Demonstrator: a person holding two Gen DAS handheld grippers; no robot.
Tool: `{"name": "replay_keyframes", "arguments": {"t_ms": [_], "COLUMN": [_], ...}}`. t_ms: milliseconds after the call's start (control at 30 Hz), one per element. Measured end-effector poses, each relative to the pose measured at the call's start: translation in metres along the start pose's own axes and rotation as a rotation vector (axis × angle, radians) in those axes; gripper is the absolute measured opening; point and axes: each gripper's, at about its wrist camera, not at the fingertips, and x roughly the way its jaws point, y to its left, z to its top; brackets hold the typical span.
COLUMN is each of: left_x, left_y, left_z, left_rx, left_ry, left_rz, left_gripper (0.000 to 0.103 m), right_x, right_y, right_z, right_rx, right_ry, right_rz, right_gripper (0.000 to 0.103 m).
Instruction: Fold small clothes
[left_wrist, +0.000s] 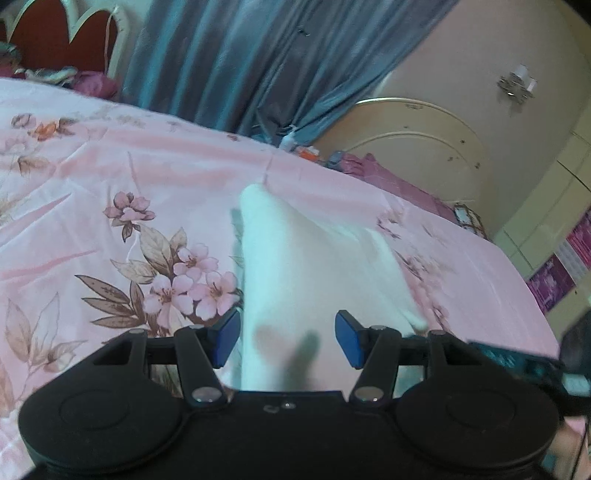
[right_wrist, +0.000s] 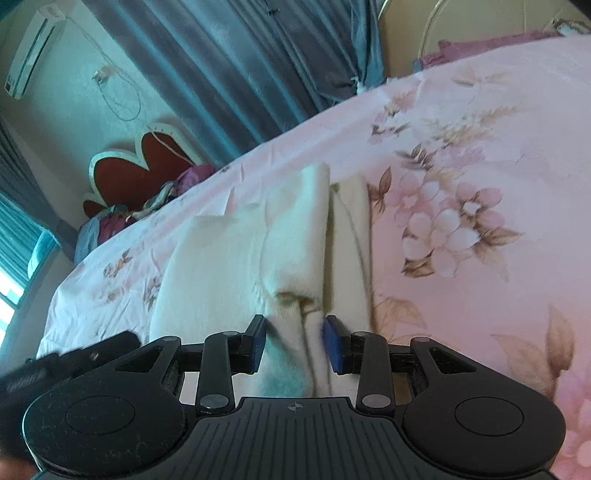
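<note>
A white fleecy garment lies on the pink floral bedsheet. My left gripper hovers over its near end with the blue pads wide apart. The cloth passes below the gap and neither pad presses it. In the right wrist view the same garment shows as cream, folded lengthwise with a second layer beside it. My right gripper has its blue pads closed on a bunched fold at the near edge. Motion blurs the garment in the left wrist view.
Blue-grey curtains hang behind the bed. A red heart-shaped headboard with piled clothes stands at one end, and a cream cabinet at the other. The bedsheet stretches wide to the right of the garment. An air conditioner hangs on the wall.
</note>
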Motion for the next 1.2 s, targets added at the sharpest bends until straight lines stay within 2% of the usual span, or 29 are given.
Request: {"name": "replay_keyframes", "arguments": {"t_ms": [200,233,300,433,467,567,833,867,900,1000,1200], "left_x": [0.029,0.033,0.038,0.038,0.038,0.038,0.039,0.039,0.039,0.038,0.029], "left_y": [-0.002,-0.001,0.001,0.002,0.002,0.001,0.001,0.001,0.002,0.004,0.003], "left_z": [-0.005,-0.007,-0.009,-0.011,-0.011,-0.010,-0.010,-0.009,-0.009,-0.007,0.001], "left_rx": [0.037,0.033,0.028,0.044,0.049,0.065,0.087,0.087,0.086,0.083,0.081], "left_ry": [0.076,0.085,0.094,0.090,0.090,0.092,0.095,0.096,0.098,0.100,0.063], "left_rz": [0.033,0.041,0.039,0.034,0.033,0.033,0.026,0.024,0.022,0.011,-0.011], "left_gripper": [0.058,0.061,0.063,0.064,0.064,0.065,0.065,0.065,0.065,0.065,0.064], "right_x": [0.004,0.003,0.001,0.007,0.008,0.012,0.028,0.029,0.029,0.026,0.013], "right_y": [0.004,0.004,0.007,0.015,0.016,0.022,0.017,0.017,0.019,0.018,0.029], "right_z": [0.002,0.002,0.003,0.003,0.003,0.002,0.008,0.007,0.007,0.007,0.012], "right_rx": [-0.002,-0.002,-0.017,-0.055,-0.055,-0.061,-0.005,0.002,0.005,0.001,-0.090], "right_ry": [0.003,-0.005,-0.027,-0.022,-0.022,-0.012,0.005,0.006,0.009,0.004,-0.046], "right_rz": [-0.012,-0.015,-0.041,-0.048,-0.046,-0.034,-0.018,-0.019,-0.012,-0.007,-0.014], "right_gripper": [0.036,0.038,0.068,0.069,0.068,0.048,0.047,0.041,0.029,0.019,0.015]}}
